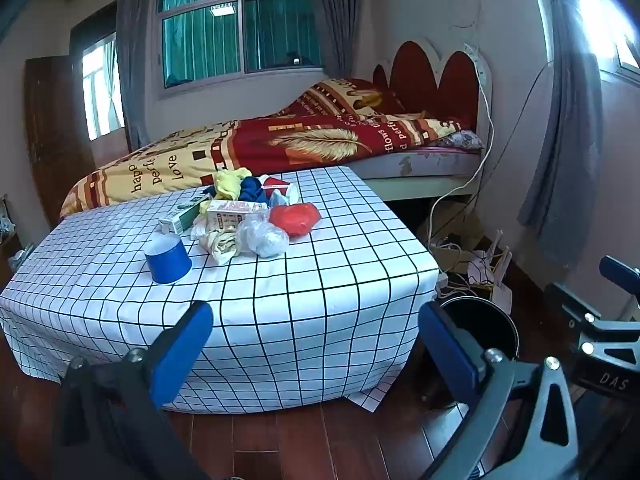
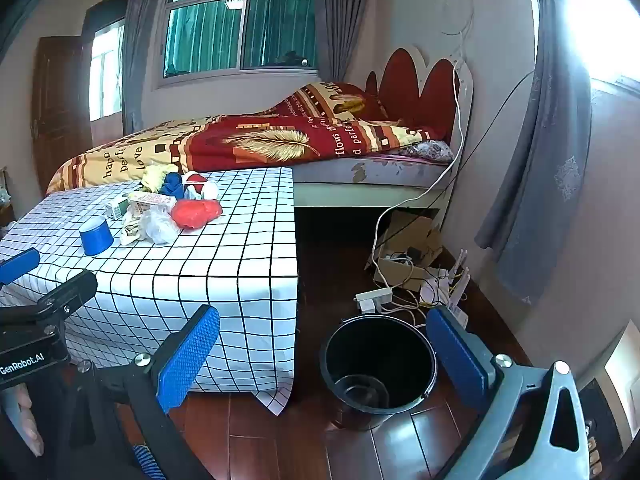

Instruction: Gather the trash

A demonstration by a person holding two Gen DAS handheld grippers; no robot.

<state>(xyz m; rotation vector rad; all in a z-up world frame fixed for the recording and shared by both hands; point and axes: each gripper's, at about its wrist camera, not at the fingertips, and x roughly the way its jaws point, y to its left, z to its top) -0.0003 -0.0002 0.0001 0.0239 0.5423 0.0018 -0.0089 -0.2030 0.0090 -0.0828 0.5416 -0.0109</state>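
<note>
A pile of trash lies on a table with a white checked cloth [image 1: 320,280]: an upturned blue cup [image 1: 168,258], a red plastic bag [image 1: 295,218], a clear bag [image 1: 262,236], a carton [image 1: 232,212], a green box [image 1: 180,218] and coloured wrappers. The pile also shows in the right wrist view, with the blue cup [image 2: 96,236] and red bag [image 2: 196,212]. A black bin [image 2: 380,364] stands on the floor right of the table [image 2: 224,272]; its rim shows in the left wrist view [image 1: 486,320]. My left gripper [image 1: 316,348] is open and empty before the table's front. My right gripper [image 2: 324,354] is open and empty above the bin's left side.
A bed [image 1: 280,144] with a red and yellow quilt stands behind the table. Cables, a power strip [image 2: 374,296] and a cardboard box [image 2: 408,256] lie on the wooden floor near the bin. Curtains [image 2: 540,160] hang at the right wall.
</note>
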